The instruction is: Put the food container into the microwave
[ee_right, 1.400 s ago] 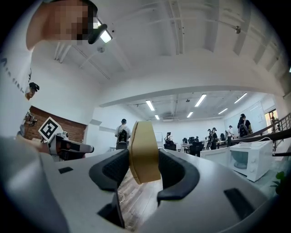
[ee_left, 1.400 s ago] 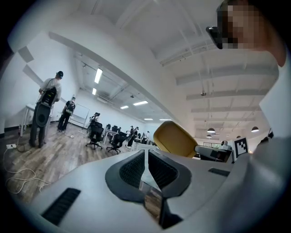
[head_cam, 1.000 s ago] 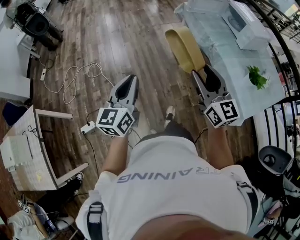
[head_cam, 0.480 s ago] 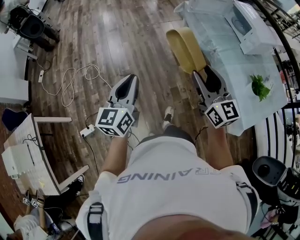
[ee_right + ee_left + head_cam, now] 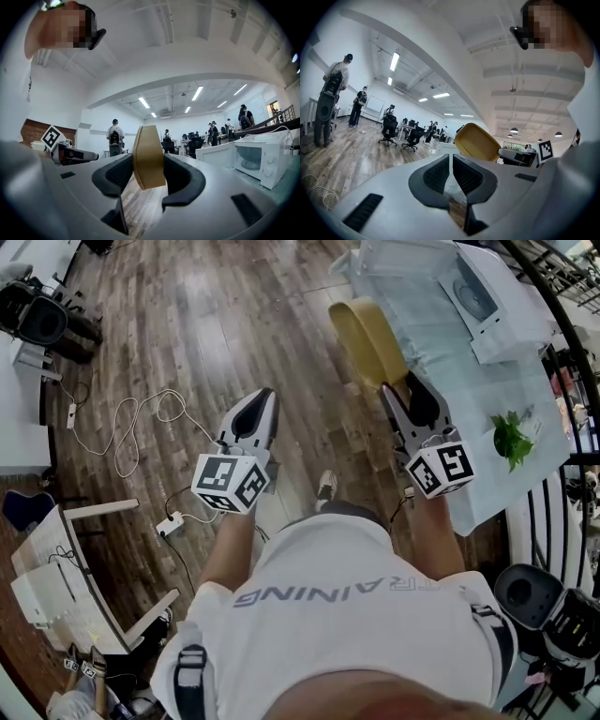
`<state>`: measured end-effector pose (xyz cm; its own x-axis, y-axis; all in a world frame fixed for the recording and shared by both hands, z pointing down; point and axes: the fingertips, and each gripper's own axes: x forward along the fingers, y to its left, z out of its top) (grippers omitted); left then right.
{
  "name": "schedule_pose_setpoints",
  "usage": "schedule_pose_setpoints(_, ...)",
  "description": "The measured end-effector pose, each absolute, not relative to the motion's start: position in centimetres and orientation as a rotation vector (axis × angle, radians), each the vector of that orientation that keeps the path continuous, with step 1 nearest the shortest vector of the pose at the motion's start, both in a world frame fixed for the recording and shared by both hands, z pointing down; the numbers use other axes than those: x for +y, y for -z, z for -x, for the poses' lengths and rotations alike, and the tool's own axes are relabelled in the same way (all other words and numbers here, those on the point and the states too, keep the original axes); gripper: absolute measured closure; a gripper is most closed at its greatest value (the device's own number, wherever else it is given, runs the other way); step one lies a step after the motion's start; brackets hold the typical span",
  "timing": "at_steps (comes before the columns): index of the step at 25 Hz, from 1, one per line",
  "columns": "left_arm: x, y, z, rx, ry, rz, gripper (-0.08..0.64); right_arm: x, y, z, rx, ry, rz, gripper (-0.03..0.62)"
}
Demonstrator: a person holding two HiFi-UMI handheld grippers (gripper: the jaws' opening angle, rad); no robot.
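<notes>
Head view steeply down; gripper views level, container in both

- I count two grippers: left gripper, right gripper.
- One yellow food container.
- One white microwave.
- One table.
- One green plant.

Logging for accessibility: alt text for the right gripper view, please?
The right hand-held gripper clamps a yellow food container edge-on between its jaws. At right, a white microwave sits with its door open; people stand beyond.
</notes>
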<state>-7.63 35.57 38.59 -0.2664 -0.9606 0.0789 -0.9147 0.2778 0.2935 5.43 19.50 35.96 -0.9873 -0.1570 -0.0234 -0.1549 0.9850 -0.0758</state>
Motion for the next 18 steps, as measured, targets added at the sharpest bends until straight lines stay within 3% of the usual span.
schedule_pose_setpoints(18, 19.3, -37.7, 12.8, -2.210, 0.327, -1.822, 0.509, 4.8, -35.9, -2.3, 3.103, 0.062, 0.370, 0.374)
